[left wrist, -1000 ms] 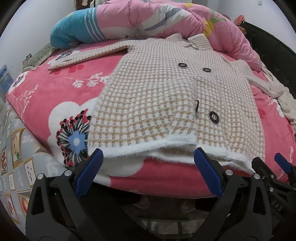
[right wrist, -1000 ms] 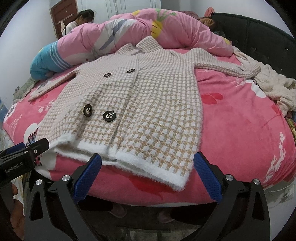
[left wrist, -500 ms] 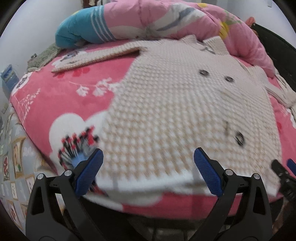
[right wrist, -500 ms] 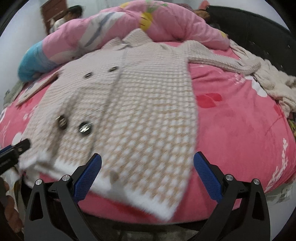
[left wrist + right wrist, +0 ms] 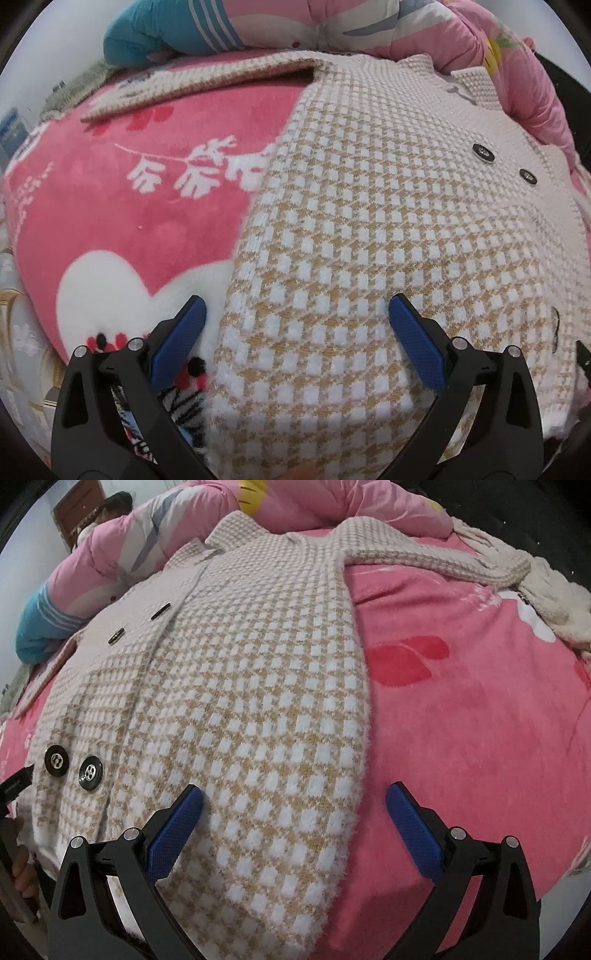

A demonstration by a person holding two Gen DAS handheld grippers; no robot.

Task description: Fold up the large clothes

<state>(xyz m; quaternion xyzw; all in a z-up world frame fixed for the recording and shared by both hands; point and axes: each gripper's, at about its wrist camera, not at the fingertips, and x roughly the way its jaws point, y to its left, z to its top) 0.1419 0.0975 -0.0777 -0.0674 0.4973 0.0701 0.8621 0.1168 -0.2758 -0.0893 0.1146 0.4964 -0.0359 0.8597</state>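
Observation:
A tan-and-white checked knit coat (image 5: pixel 369 229) with dark buttons lies spread flat on a pink bed, sleeves stretched out to both sides. It also shows in the right wrist view (image 5: pixel 240 686). My left gripper (image 5: pixel 295 332) is open, its blue pads straddling the coat's lower left edge close above the fabric. My right gripper (image 5: pixel 293 812) is open, its pads straddling the coat's lower right edge near the white hem. Neither holds anything.
The pink flowered blanket (image 5: pixel 140 206) covers the bed. A rolled pink and blue duvet (image 5: pixel 258 22) lies along the far side. A cream garment (image 5: pixel 554 602) lies at the right by the sleeve end. The bed's edge drops off below the hem.
Both grippers have moved forward and down from beyond the bed's edge onto the coat's lower corners. The coat has not moved. Both grippers stay open.

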